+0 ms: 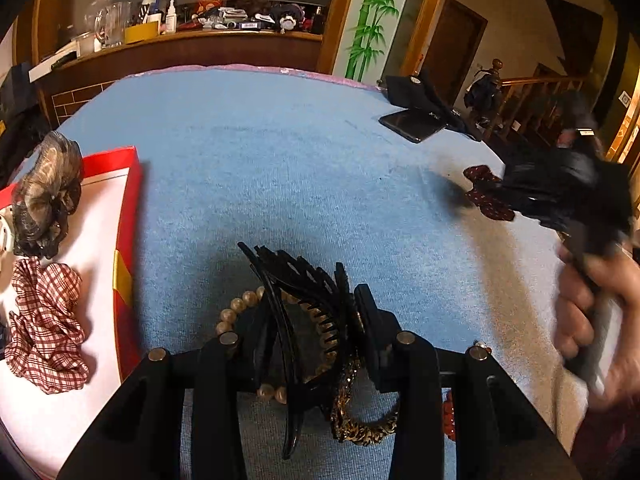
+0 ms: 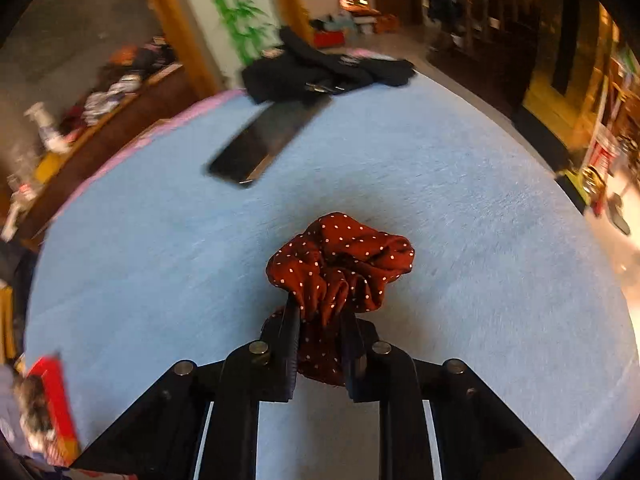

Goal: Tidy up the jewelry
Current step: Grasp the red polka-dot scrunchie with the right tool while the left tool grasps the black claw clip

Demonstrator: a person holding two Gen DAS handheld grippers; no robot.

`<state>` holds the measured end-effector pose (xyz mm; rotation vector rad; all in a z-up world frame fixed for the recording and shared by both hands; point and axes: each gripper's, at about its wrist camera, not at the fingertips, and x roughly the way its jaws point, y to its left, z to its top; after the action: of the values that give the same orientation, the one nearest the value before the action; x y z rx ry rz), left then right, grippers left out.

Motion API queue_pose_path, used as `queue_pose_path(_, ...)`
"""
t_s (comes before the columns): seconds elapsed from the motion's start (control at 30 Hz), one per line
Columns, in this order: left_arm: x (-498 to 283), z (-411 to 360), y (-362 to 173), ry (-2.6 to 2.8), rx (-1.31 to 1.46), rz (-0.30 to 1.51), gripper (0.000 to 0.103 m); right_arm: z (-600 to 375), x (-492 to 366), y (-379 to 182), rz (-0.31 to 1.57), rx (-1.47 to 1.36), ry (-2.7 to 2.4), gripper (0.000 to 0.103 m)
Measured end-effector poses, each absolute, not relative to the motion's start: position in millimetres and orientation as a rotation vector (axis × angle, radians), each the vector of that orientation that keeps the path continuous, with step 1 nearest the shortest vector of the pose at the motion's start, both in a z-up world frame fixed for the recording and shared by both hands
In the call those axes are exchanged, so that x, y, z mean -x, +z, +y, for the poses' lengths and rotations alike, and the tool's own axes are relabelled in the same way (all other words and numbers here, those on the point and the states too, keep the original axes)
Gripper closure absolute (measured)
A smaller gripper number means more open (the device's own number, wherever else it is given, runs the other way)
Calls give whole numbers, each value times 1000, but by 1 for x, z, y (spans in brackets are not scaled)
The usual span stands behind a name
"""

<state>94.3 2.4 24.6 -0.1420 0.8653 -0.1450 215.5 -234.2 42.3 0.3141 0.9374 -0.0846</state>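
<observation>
My left gripper is shut on a black claw hair clip, held over a pearl bracelet and a gold chain bracelet on the blue cloth. My right gripper is shut on a dark red polka-dot scrunchie, lifted above the cloth; it also shows in the left wrist view. A red-rimmed white box at the left holds a checked scrunchie and a grey lace hair piece.
A black phone and dark folded fabric lie at the table's far edge. A cluttered wooden shelf stands behind the table. A small red item lies under the left gripper's right side.
</observation>
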Motion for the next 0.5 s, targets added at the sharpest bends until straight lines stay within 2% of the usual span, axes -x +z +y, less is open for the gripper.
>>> queue_pose_path(0.13, -94, 2, 23, -137, 130, 867, 63, -208, -160, 60, 925, -332, 90, 85)
queue_pose_path(0.27, -94, 4, 25, -131, 128, 862, 63, -196, -117, 57, 892, -297, 133, 85)
queue_pose_path(0.5, -96, 9, 25, -146, 158, 867, 67, -195, -119, 45, 907, -318, 215, 84)
